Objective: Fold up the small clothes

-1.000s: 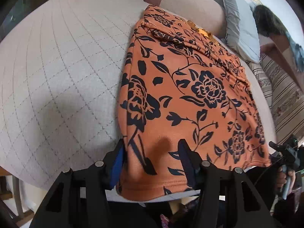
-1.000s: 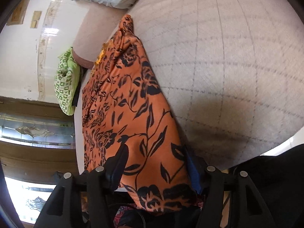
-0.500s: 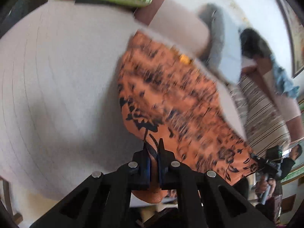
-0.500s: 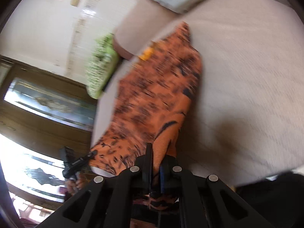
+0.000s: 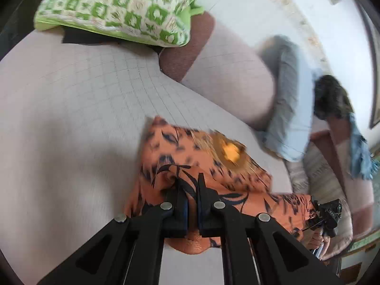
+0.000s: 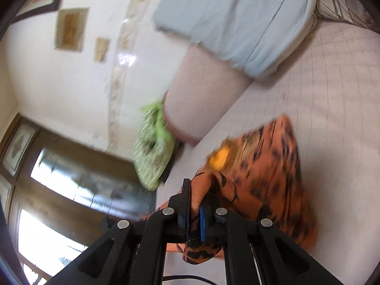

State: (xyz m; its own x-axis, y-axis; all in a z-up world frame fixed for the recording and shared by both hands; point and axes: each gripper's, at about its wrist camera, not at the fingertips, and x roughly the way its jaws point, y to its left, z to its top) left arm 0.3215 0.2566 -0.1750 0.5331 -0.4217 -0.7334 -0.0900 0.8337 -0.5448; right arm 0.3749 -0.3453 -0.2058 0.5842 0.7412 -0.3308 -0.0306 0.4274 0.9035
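My left fingers [image 5: 192, 187] and my right fingers [image 6: 195, 198] are now clenched on the near hem of the orange cloth with black flowers [image 5: 213, 166]; a second ago they were open around it. I have lifted the hem from the grey quilted bed [image 5: 83, 99] toward the far end beside the green patterned pillow [image 5: 123, 7], so I think the first fold is half done.

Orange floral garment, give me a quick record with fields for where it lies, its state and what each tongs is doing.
garment: orange floral garment, bunched, partly lifted
surface: quilted beige bed
left tongs: shut on the garment's edge
right tongs: shut on another edge
nearby: green patterned cushion, light blue pillow
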